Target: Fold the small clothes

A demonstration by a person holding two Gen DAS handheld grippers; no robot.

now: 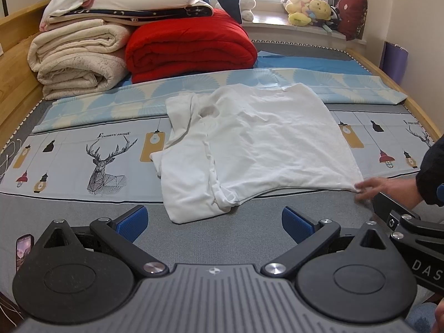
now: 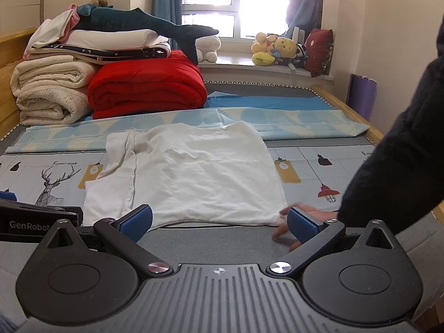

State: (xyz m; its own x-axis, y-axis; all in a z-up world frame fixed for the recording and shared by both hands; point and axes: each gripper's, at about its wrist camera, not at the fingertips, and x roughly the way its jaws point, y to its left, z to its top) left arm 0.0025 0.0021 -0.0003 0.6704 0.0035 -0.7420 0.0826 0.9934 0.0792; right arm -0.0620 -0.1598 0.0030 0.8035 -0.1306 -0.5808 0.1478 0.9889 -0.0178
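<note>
A white T-shirt [image 1: 249, 144] lies flat on the printed deer sheet [image 1: 83, 152], its near hem reaching onto the grey mattress. Its left side looks folded, with a bunched sleeve at the near left. In the left wrist view my left gripper [image 1: 215, 220] hovers open just short of the hem, nothing between its blue pads. A bare hand [image 1: 383, 188] in a dark sleeve touches the shirt's near right corner. In the right wrist view the same T-shirt [image 2: 199, 172] lies ahead of my open right gripper [image 2: 219, 223]; the hand [image 2: 310, 213] sits partly behind its right finger.
Rolled cream blankets [image 1: 77, 55] and a red quilt [image 1: 191, 47] are stacked at the back left, with a plush shark on top. Soft toys [image 1: 308, 11] line the windowsill. A phone [image 1: 23, 249] lies near left. Wooden bed rails [image 1: 388, 77] border both sides.
</note>
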